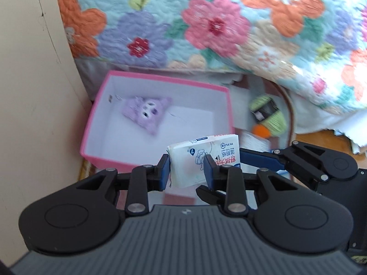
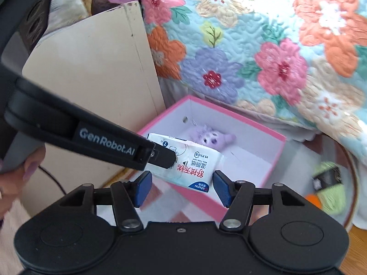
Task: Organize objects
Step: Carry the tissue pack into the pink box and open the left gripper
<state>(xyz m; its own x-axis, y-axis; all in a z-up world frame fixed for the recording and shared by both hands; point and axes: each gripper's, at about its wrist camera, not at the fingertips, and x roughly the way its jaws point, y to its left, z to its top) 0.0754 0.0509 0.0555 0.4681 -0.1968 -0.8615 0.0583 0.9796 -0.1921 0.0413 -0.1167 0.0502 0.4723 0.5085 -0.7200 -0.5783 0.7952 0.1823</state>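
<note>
We found the left gripper (image 1: pixel 187 168) with its jaws closed on a soft, crinkly wipes packet (image 1: pixel 205 158), held over the near rim of the pink cardboard box (image 1: pixel 110 158). The right gripper (image 2: pixel 182 189) stood open just beneath it. We judged the slick wrapper might slip and land outside. A fuzzy purple plush toy (image 1: pixel 146 112) lay inside.

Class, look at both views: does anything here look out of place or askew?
Mostly tidy. The green yarn ball lies loose outside the pink box, which holds only the purple plush. The wipes pack sits tilted in the left gripper.
</note>
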